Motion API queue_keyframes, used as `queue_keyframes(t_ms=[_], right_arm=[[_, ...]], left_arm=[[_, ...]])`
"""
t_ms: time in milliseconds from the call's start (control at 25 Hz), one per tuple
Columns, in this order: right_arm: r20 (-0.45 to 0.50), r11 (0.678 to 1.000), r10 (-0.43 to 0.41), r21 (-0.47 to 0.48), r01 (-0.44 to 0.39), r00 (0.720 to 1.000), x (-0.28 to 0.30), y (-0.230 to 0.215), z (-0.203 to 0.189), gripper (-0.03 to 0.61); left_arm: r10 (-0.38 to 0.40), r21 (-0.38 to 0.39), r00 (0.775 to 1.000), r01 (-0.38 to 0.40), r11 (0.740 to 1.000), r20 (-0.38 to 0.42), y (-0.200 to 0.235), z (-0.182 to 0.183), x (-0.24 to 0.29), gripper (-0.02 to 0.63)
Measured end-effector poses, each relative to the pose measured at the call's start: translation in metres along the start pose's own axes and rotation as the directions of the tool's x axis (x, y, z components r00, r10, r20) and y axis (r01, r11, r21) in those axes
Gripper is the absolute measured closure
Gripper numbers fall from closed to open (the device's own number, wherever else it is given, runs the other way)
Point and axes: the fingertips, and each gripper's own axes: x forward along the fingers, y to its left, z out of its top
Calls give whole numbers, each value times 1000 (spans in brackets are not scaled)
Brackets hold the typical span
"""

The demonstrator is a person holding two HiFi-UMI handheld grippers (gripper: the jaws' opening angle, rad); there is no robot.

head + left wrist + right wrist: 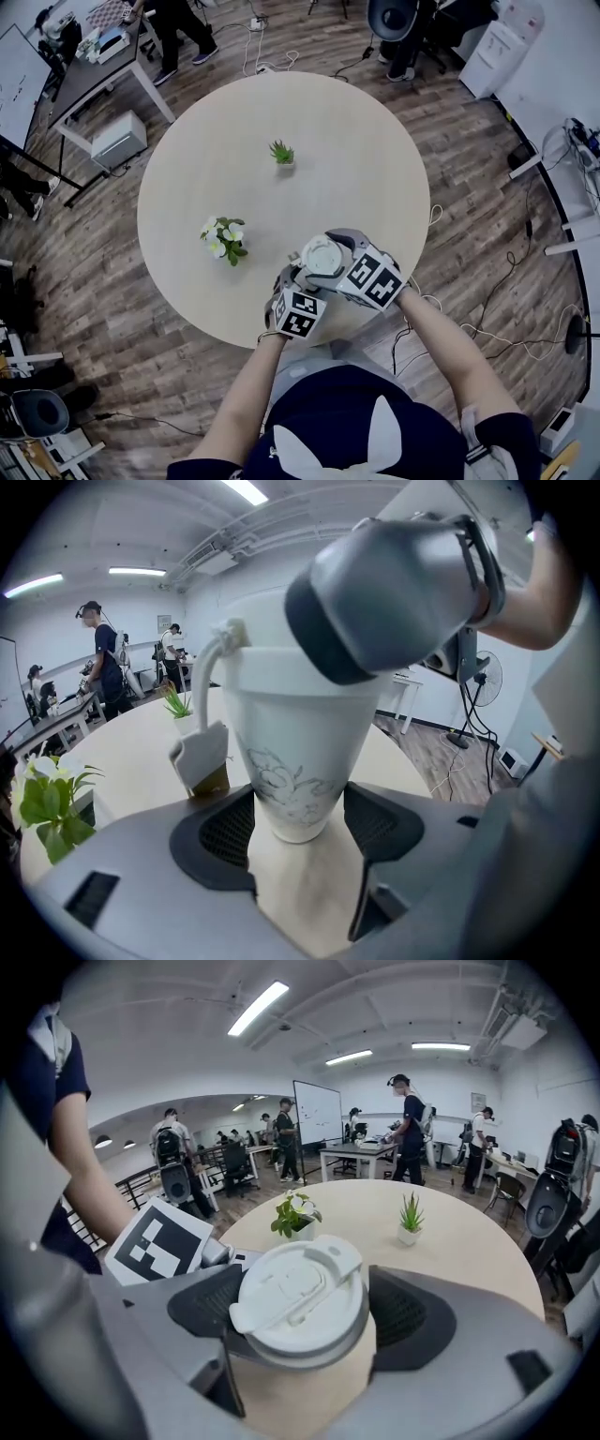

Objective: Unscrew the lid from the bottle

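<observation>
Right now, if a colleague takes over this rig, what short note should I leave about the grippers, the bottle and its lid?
Left gripper: shut on the lower body of the bottle, by the near edge of the table.
Right gripper: jaws wide, closed on the lid.
Done: both grips set. The lid sits on the bottle; loosened or not, I cannot tell.
To do: turn the lid off, lift it away.

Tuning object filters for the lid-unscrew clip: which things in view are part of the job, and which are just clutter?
In the job:
- bottle, clamped in the left gripper
- lid, clamped in the right gripper

Lying about:
- flowering plant
- small succulent
Both stand on the table, apart from the grippers.
</observation>
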Motion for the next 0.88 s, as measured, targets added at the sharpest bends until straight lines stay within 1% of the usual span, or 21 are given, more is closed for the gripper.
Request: queue_keyframes(t_ms=[120,240,320,360,440,560,600,640,760,880], right_arm=[[-48,994,80,-76,-83,996,-1,5,-2,155],[-107,971,163,-159,-178,981,-2,9,-4,155],[-147,958,180,-197,-207,973,-1,9,-4,155],[-159,957,172,-205,-203,972,0,9,-4,152],[-158,964,135,-207,-166,978,3,9,-2,146],[-108,978,70,-190,-89,992,5,10,-3,117],[-86,983,52,-170,-66,995,6,10,-4,95],[-67,989,33,-142,-42,997,7,8,-5,89],[-53,997,-20,-71,16,998,12,1,-11,92],[-38,999,-23,-29,22,999,15,-1,-14,114]], left_arm=[[0,1,1000,0,1000,0,-1,1,-1,305],[2,6,1000,-2,1000,0,-2,1,-1,305],[2,3,1000,-2,1000,-1,-1,0,-1,307],[2,0,1000,-2,1000,-2,-1,0,0,307],[0,-2,1000,0,1000,-2,1,-1,0,307],[1,-1,1000,-1,1000,1,0,-1,0,307],[2,-1,1000,-2,1000,2,0,-1,0,307],[2,-1,1000,-2,1000,2,-1,-1,0,307],[1,-3,1000,-1,1000,3,0,0,1,307],[-1,-4,1000,1,1000,2,1,0,1,308]])
